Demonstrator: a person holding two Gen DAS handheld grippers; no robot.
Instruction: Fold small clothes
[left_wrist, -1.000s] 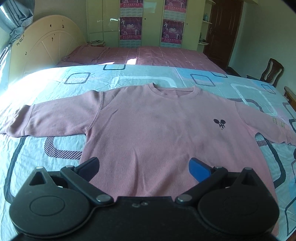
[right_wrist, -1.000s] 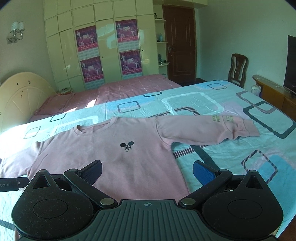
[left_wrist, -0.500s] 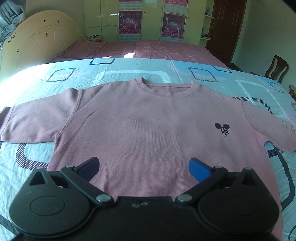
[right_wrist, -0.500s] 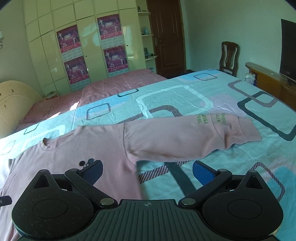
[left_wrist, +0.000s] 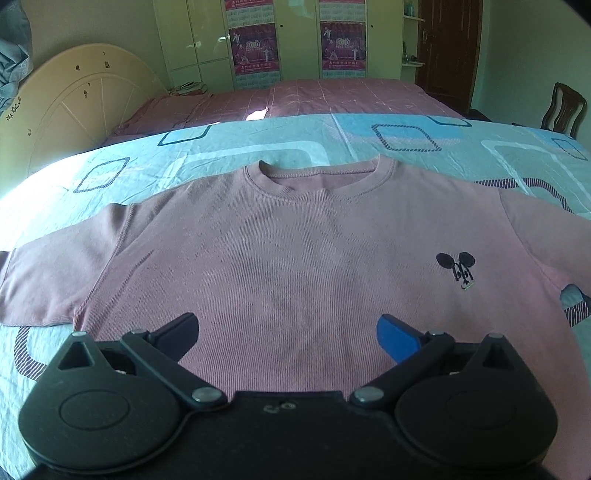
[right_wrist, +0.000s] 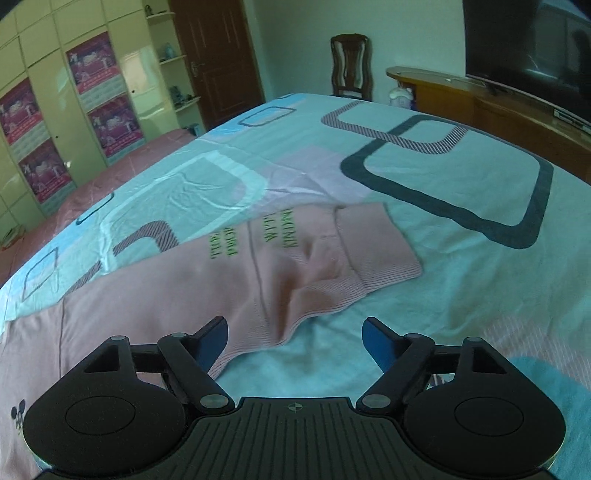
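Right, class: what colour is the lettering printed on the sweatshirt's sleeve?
Green lettering on the pink sleeve; the right wrist view shows it best.

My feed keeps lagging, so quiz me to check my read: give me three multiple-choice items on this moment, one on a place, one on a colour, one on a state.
1. Where does the sweater lie?
A. Spread flat on the patterned bedspread
B. Draped over the chair
C. Bunched on the floor

2. What colour is the lettering on the sleeve?
A. White
B. Green
C. Red

3. How does the right gripper stand?
A. Shut on the cuff
B. Shut on the bedspread
C. Open, holding nothing

Answers:
1. A, since the left wrist view shows the body flat, neckline away from the camera, with the bedspread showing around it.
2. B, as the right wrist view shows green letters just above the ribbed cuff.
3. C, because its fingers sit wide apart with nothing clamped between them, the sleeve ahead of them.
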